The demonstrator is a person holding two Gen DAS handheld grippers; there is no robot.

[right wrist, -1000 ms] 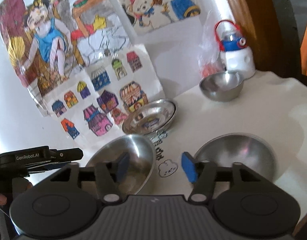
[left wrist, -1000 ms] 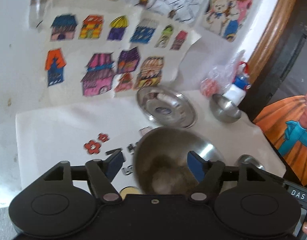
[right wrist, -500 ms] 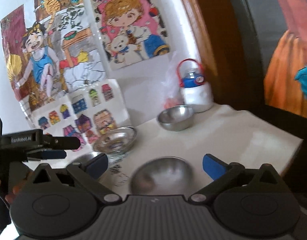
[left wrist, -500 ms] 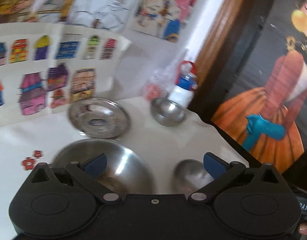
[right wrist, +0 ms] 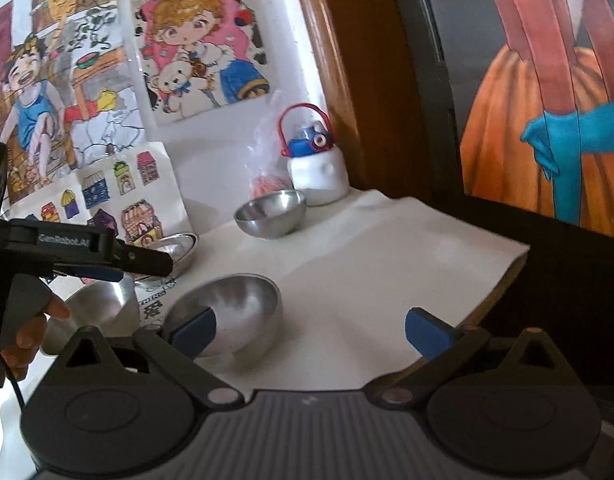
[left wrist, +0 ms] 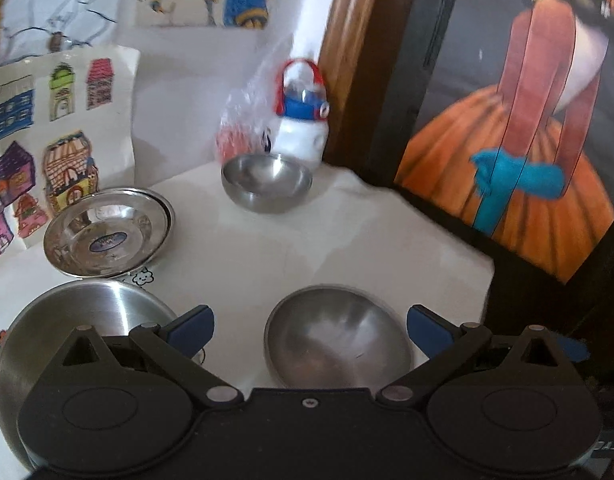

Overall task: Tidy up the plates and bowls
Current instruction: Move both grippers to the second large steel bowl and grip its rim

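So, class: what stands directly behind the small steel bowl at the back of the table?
Behind the small steel bowl stand a white bottle with a blue cap and red handle, and a clear plastic bag with something red inside. The bowl hides their bases.

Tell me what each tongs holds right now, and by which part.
Nothing is held. The left tongs and right tongs both stand open above the round steel bowl.

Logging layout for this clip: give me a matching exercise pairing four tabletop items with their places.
Things:
1. shallow steel plate
2. small steel bowl
3. white bottle with blue cap and red handle
4. medium steel bowl

Places:
A. between the open left gripper fingers
B. back corner by the wooden frame
C. just before the bottle
D. beside the house drawings

Pairs: 1-D, 2-C, 3-B, 4-A
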